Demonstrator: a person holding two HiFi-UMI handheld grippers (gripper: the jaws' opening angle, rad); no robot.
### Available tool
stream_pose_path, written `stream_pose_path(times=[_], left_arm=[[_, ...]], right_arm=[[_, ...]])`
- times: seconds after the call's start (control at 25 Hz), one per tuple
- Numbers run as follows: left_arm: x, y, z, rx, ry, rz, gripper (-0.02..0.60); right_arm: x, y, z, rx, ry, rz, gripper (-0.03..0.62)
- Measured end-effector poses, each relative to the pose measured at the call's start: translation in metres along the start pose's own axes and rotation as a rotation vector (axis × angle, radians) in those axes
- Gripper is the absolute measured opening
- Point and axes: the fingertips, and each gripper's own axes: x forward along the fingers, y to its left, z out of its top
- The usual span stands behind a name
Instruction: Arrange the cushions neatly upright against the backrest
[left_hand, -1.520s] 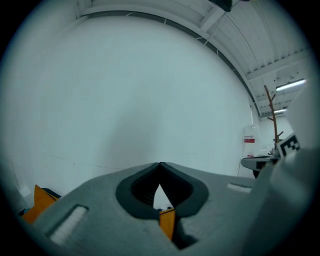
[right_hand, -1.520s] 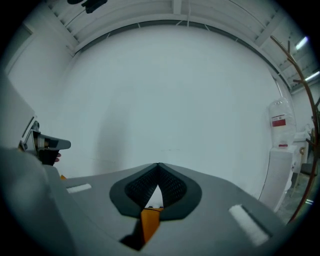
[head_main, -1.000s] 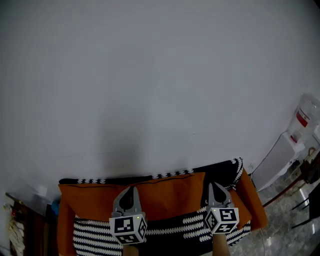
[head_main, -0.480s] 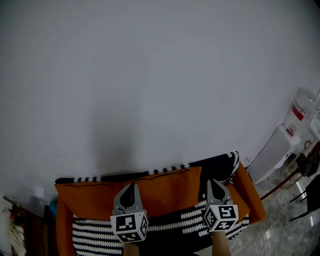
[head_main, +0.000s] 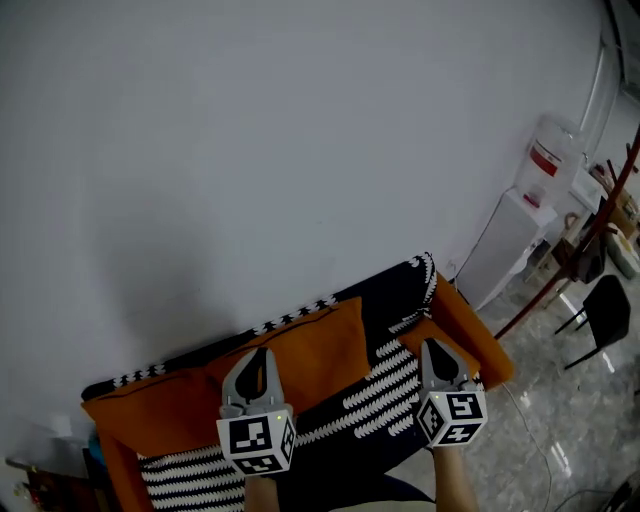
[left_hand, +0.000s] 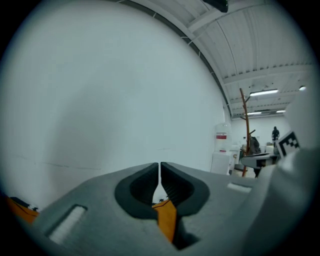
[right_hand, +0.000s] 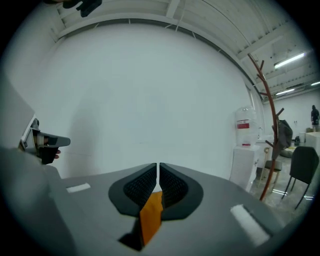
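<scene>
Orange cushions (head_main: 180, 405) (head_main: 315, 345) lean along the sofa's black backrest (head_main: 395, 292), which has white trim. A black-and-white striped cushion (head_main: 385, 392) lies in front of them. My left gripper (head_main: 250, 353) hovers over the orange cushions, shut with nothing in it. In the left gripper view its jaws (left_hand: 159, 164) meet against the white wall, and orange fabric (left_hand: 166, 220) shows through the hollow below them. My right gripper (head_main: 432, 343) is near the sofa's orange right end (head_main: 468, 335). Its jaws (right_hand: 157, 165) are shut to a hairline slit and hold nothing.
A white wall (head_main: 250, 150) rises behind the sofa. At the right stand a water dispenser (head_main: 505, 240) with a bottle (head_main: 548, 155), a red coat stand (head_main: 590, 200) and a black chair (head_main: 600, 305) on a glossy tiled floor. A cable (head_main: 530, 440) lies on that floor.
The view has swung right: the sofa now sits tilted, with the dispenser, coat stand and chair in fuller view. Both grippers have shifted along the sofa and stay shut.
</scene>
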Motion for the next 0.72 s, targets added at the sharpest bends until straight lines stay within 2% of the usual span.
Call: stream_pose_path(times=[0.04,0.16,0.44,0.72], left_arm=[[0.008,-0.008,-0.002,0.004,0.004,-0.029,0.037],[0.026,-0.035,-0.009,0.009,0.015,-0.108,0.05],[0.069,-0.12,-0.031,0.049,0.086,-0.353,0.124],[0.108,-0.196,-0.053,0.075,0.125,-0.425,0.166]], right_arm=[[-0.004,-0.01,-0.003,0.005,0.008,-0.023,0.035],[-0.02,-0.038,-0.014,0.014,0.034,-0.095,0.1],[-0.053,-0.104,-0.049,0.03,0.104,-0.237,0.161],[-0.068,-0.178,-0.082,0.034,0.167,-0.29,0.206]])
